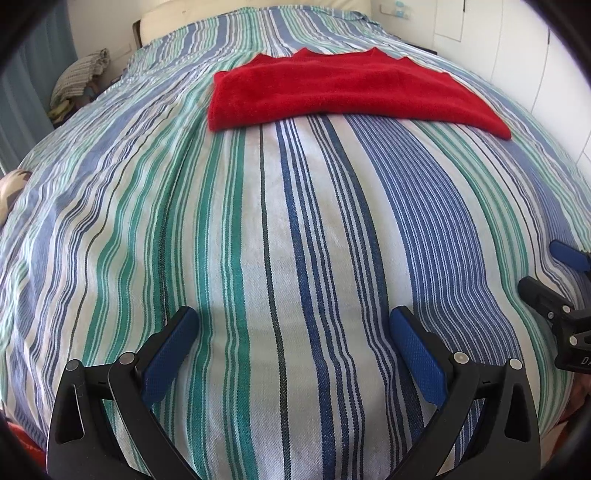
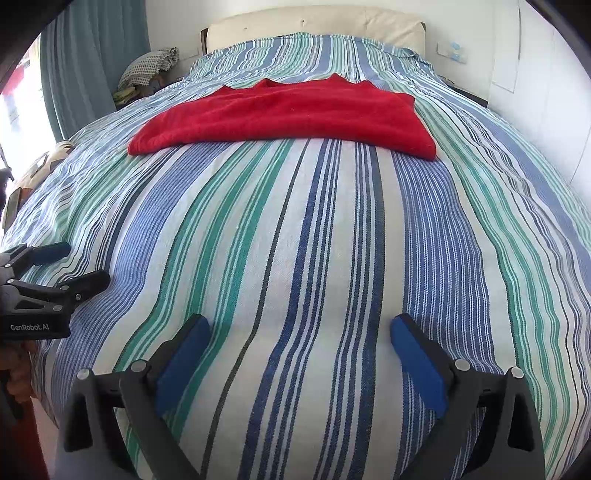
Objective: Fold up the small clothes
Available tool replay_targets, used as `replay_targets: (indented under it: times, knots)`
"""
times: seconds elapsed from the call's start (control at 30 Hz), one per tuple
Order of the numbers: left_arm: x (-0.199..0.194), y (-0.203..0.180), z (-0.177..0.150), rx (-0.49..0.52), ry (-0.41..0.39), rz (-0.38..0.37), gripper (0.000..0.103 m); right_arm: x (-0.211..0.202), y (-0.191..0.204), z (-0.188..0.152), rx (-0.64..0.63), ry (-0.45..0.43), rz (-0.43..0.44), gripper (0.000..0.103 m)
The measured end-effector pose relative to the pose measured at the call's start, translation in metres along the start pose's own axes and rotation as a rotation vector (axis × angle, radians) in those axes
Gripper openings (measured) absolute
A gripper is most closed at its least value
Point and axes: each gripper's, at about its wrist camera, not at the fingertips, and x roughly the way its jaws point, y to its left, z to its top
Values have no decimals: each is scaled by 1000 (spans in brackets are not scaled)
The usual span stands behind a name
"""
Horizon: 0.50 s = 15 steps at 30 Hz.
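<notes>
A red garment [image 1: 340,92] [image 2: 288,114] is seen laid flat and folded on the striped bed cover [image 1: 295,240] [image 2: 314,240], toward the headboard [image 2: 314,26], its far edge showing small peaks. The left gripper [image 1: 293,332] is held with fingers [image 1: 170,354] spread wide, nothing between them, above the cover well short of the garment. The right gripper [image 2: 299,336] is likewise held wide apart and empty, beside the left.

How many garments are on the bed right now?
1: a red garment lying flat on the striped bedspread, across the middle of the bed toward the headboard, well ahead of both open grippers. More layers folded beneath it cannot be ruled out.
</notes>
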Motion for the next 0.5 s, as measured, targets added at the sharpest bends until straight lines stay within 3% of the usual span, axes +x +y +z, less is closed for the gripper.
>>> replay_targets:
  times: [0.13,0.23,0.33,0.5]
  knots:
    - [-3,5,6,-24,32,-29,102,0,0,0,4,0,-2,98]
    - [-14,22,23,-71,69,-119,101,-6,-4,4,23,18,29,99]
    - [-37,56,38,-147,-16,-191,101,-18,-25,20,107,26,135,98]
    - [-41,105,41,-194,-145,-115,101,-27,-103,90,294,-90,176,98]
